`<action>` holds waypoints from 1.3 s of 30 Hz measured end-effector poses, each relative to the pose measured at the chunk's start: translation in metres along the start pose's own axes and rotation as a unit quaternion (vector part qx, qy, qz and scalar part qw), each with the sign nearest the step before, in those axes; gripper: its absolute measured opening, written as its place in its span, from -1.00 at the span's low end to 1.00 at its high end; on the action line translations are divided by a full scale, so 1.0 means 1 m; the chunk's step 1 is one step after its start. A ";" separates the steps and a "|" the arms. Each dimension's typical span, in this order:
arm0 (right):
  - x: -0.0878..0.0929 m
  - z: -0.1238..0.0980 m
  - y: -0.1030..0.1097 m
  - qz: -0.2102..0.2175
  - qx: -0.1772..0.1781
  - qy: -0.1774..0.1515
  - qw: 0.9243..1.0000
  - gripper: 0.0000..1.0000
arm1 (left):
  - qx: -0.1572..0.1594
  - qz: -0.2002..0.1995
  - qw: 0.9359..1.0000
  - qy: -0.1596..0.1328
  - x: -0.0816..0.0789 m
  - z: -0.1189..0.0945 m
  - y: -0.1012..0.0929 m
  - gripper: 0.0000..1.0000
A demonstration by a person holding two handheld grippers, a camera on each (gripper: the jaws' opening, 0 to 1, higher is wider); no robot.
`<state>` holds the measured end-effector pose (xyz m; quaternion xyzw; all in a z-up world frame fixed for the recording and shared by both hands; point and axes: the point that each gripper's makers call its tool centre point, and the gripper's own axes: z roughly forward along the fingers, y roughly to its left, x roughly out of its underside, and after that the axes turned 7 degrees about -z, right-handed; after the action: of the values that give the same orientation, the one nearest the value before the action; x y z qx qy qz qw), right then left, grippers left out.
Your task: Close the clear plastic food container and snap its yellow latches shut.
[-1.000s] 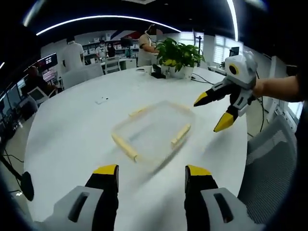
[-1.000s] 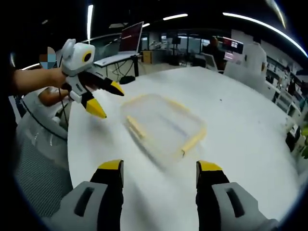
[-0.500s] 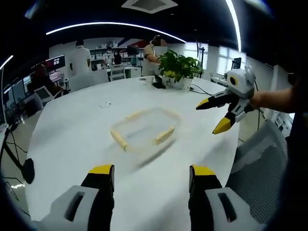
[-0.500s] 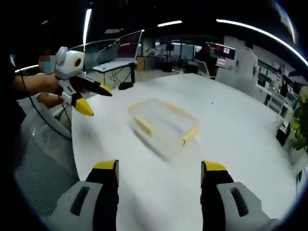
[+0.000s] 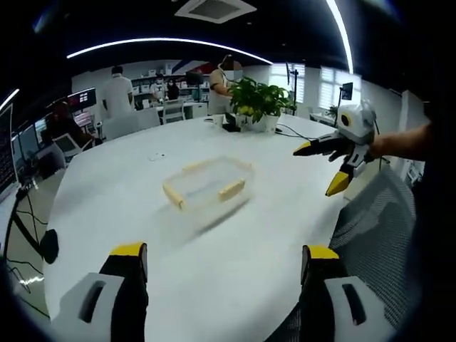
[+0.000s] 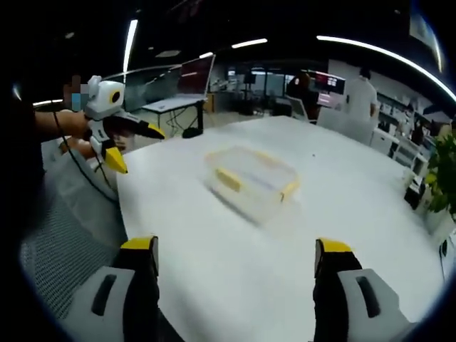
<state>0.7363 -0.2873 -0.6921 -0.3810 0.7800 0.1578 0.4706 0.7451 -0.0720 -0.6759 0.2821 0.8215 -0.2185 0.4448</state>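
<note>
Out near the middle of the round white table (image 5: pixel 107 206) sits the clear plastic food container (image 5: pixel 206 182), lid apparently on, yellow latches (image 5: pixel 231 189) showing along its sides. Hard to say from this range whether latched or still flipped out; motion blur smears the walls and rim. Well apart from it on both sides: left gripper (image 5: pixel 221 274) low at the near edge, jaws spread wide and empty; right gripper (image 6: pixel 235 267) likewise parted, holding nothing. Probably pulled back for a clear look before reaching in. Beyond, a potted plant (image 5: pixel 260 92) and seated and standing people (image 5: pixel 117 89), too small to detail.
</note>
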 end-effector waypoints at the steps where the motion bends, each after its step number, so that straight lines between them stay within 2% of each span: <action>1: 0.001 -0.001 0.000 0.003 0.000 0.000 1.000 0.86 | 0.001 -0.002 1.000 -0.002 0.000 -0.001 -0.001 0.82; 9: 0.003 -0.007 0.004 0.004 -0.001 -0.003 1.000 0.99 | -0.001 -0.002 1.000 0.001 0.003 -0.002 -0.004 0.97; 20: 0.008 -0.011 0.005 -0.001 -0.005 0.004 1.000 0.99 | -0.011 0.006 1.000 0.002 0.002 -0.003 -0.003 0.97; 39: 0.005 -0.009 0.004 -0.003 -0.006 0.002 1.000 0.99 | -0.014 0.009 1.000 0.000 0.001 -0.001 -0.001 0.97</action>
<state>0.7266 -0.2928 -0.6921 -0.3863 0.7788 0.1609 0.4673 0.7429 -0.0719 -0.6760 0.2836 0.8220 -0.2027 0.4503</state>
